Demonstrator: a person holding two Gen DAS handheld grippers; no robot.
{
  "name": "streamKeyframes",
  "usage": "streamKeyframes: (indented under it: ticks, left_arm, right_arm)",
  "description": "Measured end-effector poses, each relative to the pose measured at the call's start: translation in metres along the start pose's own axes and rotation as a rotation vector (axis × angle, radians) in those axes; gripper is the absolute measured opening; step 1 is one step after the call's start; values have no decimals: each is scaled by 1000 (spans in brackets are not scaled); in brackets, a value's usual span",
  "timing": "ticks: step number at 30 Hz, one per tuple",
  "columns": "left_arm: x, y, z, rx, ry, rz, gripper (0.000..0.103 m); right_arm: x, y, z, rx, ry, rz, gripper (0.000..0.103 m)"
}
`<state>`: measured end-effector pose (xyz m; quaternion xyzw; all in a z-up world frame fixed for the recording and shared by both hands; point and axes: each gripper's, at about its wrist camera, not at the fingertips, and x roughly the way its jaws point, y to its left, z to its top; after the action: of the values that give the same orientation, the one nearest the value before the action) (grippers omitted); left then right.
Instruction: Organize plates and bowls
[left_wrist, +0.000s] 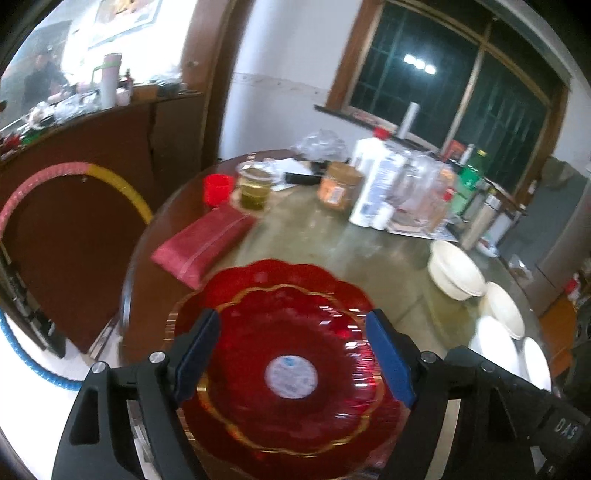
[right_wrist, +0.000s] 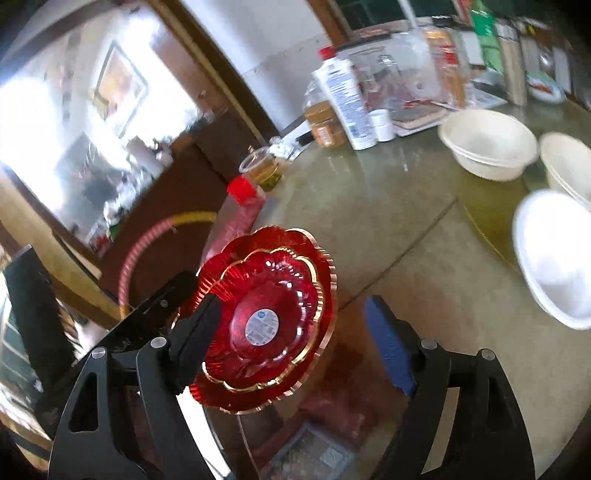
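Note:
A smaller red scalloped plate with a gold rim lies nested in a larger red plate at the near edge of the round glass table. My left gripper is open above the stack, its jaws wide apart on either side of the smaller plate. In the right wrist view the same stack sits in front of my right gripper, which is open and empty. Cream bowls and white bowls stand at the right.
A red tissue pack, a red cup, a glass of tea, a jar, a white bottle and clear containers crowd the far side. A dark wooden board with a hoop stands left.

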<state>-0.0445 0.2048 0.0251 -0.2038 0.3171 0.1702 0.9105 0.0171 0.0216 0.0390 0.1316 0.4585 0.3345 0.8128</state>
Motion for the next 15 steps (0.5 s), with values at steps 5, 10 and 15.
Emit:
streamKeyframes:
  ticks: [5,10,15]
  left_arm:
    - [6,-48,-2,72,24,-108,81]
    - [22,-105,-11,183,73,-179,81]
    - [53,-153,-22,254,174,-223,81]
  right_arm:
    - [-42,-38,-6,99,-65,-16,81]
    - [-79,-90,-17,227,-106,-104,81]
    - [-101,-142,-27,378,-130,-152,81]
